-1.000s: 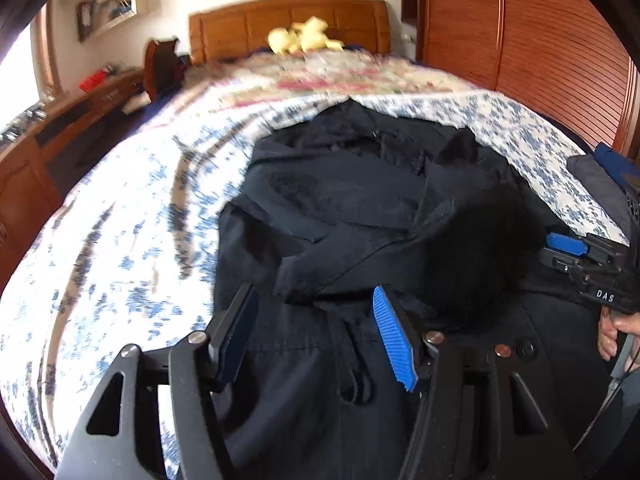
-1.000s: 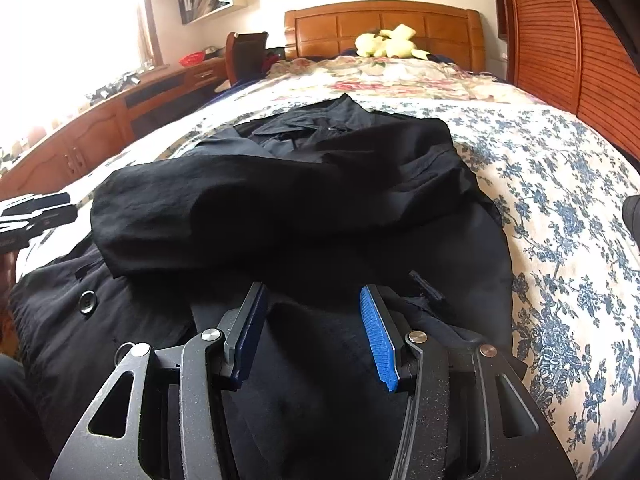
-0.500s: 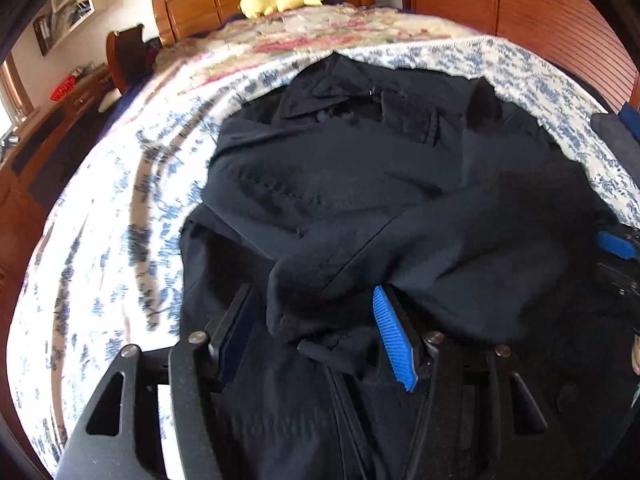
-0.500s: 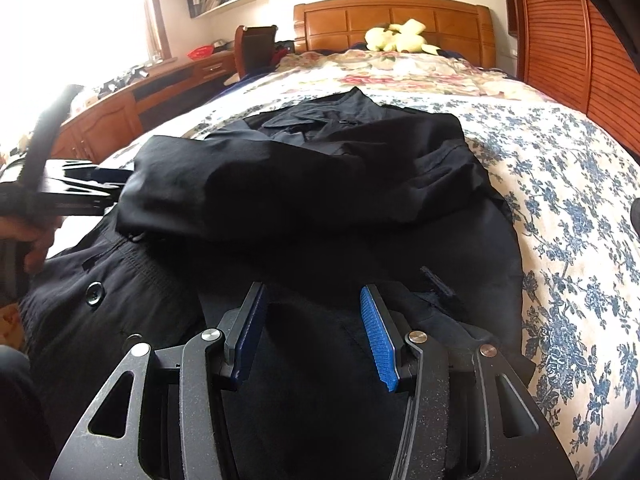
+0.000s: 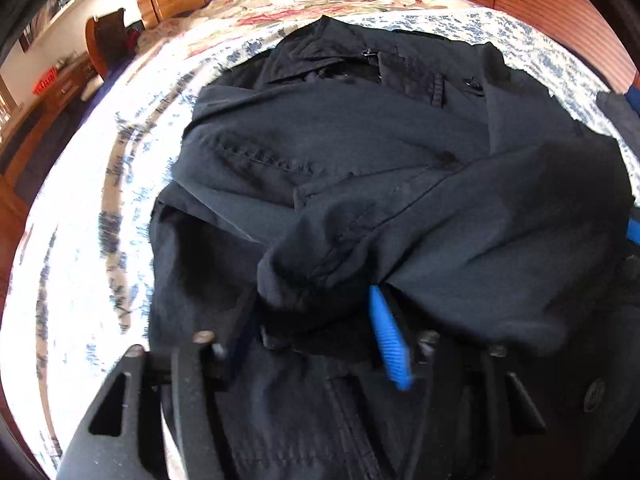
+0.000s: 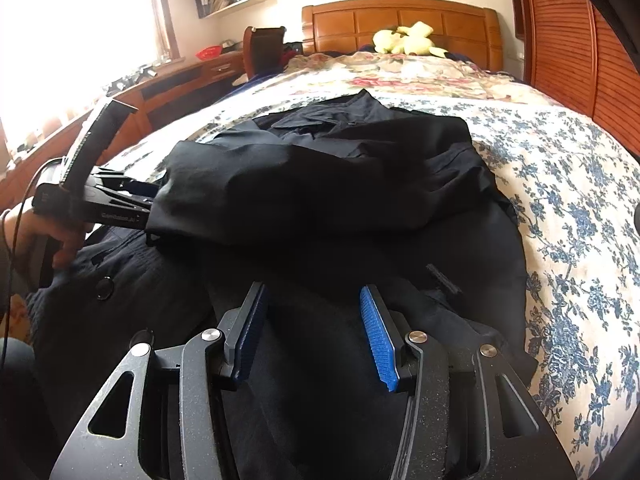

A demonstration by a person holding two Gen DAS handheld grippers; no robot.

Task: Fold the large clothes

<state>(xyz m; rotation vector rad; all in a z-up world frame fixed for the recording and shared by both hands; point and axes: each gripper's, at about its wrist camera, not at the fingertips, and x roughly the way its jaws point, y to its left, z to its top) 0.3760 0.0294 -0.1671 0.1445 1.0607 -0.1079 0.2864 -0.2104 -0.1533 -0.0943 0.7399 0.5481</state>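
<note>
A large black coat (image 5: 360,152) lies spread on the flowered bedspread (image 5: 80,208), collar toward the headboard; it also shows in the right wrist view (image 6: 320,184). One sleeve (image 5: 440,232) is folded across the body. My left gripper (image 5: 312,320) is open, its fingers around the sleeve's cuff end (image 5: 304,276); in the right wrist view (image 6: 152,204) its tips are hidden under the sleeve. My right gripper (image 6: 312,312) is open and empty, hovering low over the coat's lower part.
A wooden headboard (image 6: 400,24) with a yellow plush toy (image 6: 404,40) stands at the far end. A wooden wardrobe (image 6: 568,40) runs along the right, a desk (image 6: 172,84) and chair (image 6: 264,52) on the left. Dark clothes (image 5: 620,116) lie at the bed's right edge.
My left gripper has moved forward and down so its open fingers now straddle the sleeve's cuff. The right gripper has barely moved.
</note>
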